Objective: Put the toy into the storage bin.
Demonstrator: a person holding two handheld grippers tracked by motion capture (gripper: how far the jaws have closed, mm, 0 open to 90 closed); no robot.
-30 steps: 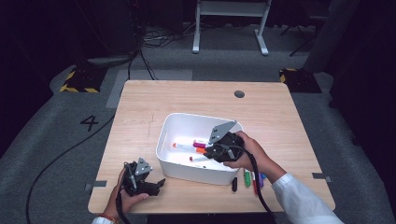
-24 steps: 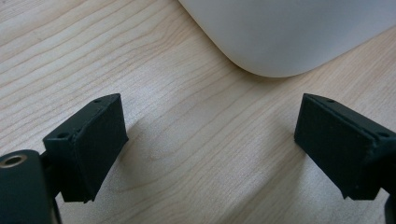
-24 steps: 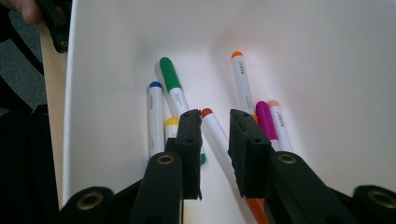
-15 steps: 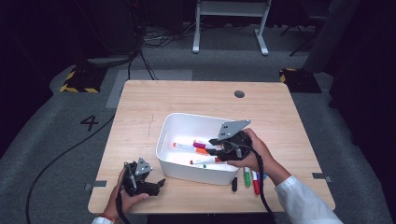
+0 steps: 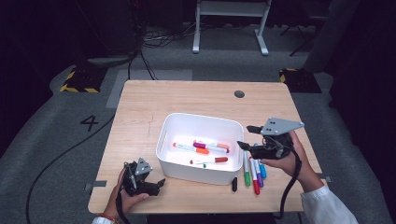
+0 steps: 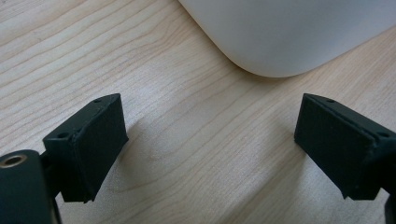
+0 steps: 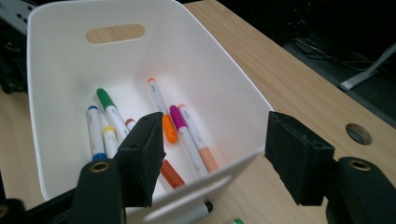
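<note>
A white bin (image 5: 173, 161) stands mid-table and holds several markers (image 5: 201, 150). My right gripper (image 5: 246, 136) hovers just past the bin's right rim, open and empty, aimed back at the bin. Its own view looks into the bin (image 7: 60, 70) between the parted jaws of the right gripper (image 7: 215, 154), with green-capped (image 7: 109, 109), orange-capped (image 7: 161, 112) and magenta-capped (image 7: 184, 130) markers on the bottom. My left gripper (image 5: 159, 183) rests on the table at the bin's front left corner. The left gripper (image 6: 210, 135) is open over bare wood, with the bin corner (image 6: 289, 37) ahead.
Several loose markers (image 5: 254, 169) lie on the wooden table (image 5: 187, 102) right of the bin, below my right hand. A black marker (image 5: 234, 183) lies by the bin's front right corner. A cable hole (image 5: 239, 94) sits near the far edge.
My right gripper has pulled back to the right, from over the bin's inside to just outside its right rim. The left gripper has stayed put.
</note>
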